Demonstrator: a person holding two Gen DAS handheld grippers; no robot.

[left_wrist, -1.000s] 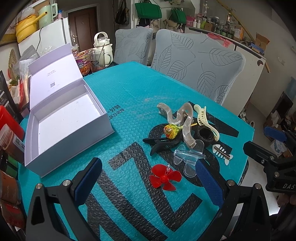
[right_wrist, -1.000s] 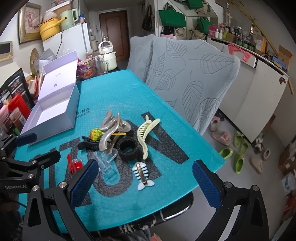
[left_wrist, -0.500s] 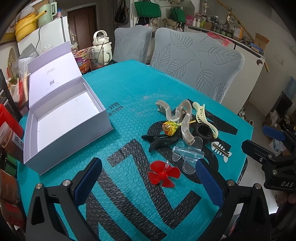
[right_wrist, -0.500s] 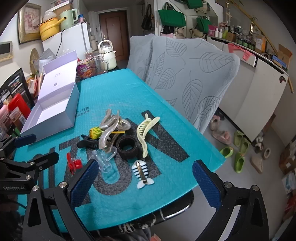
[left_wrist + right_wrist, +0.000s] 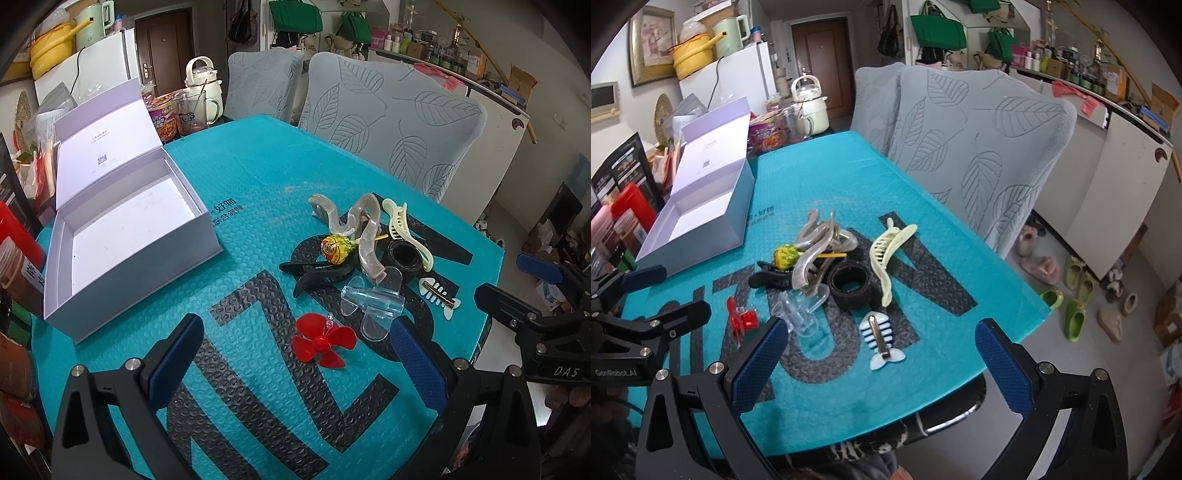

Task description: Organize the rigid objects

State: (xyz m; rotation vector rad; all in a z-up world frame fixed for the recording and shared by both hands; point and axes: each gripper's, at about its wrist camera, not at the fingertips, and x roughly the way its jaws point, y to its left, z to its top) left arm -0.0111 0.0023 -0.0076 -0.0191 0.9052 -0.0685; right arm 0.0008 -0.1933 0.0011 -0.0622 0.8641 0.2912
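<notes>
My left gripper (image 5: pixel 295 354) is spread wide and holds nothing, above the teal mat (image 5: pixel 258 173); the red propeller (image 5: pixel 324 345) lies between its pads. My right gripper (image 5: pixel 879 354) is equally wide and empty, the fish-bone clip (image 5: pixel 880 340) between its pads. Frame centre: clear clip (image 5: pixel 371 302), black clip (image 5: pixel 317 273), lollipop (image 5: pixel 336 249), black ring (image 5: pixel 404 255), cream claw clip (image 5: pixel 399 225), partly overlapping. Upper left: white box (image 5: pixel 122 236), lid open, nothing visible inside.

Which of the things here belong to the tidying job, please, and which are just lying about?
Job: white box, red propeller, lollipop, cream hair clip, fish clip, black ring.

Lying about: kettle, noodle cup, chairs, slippers.
</notes>
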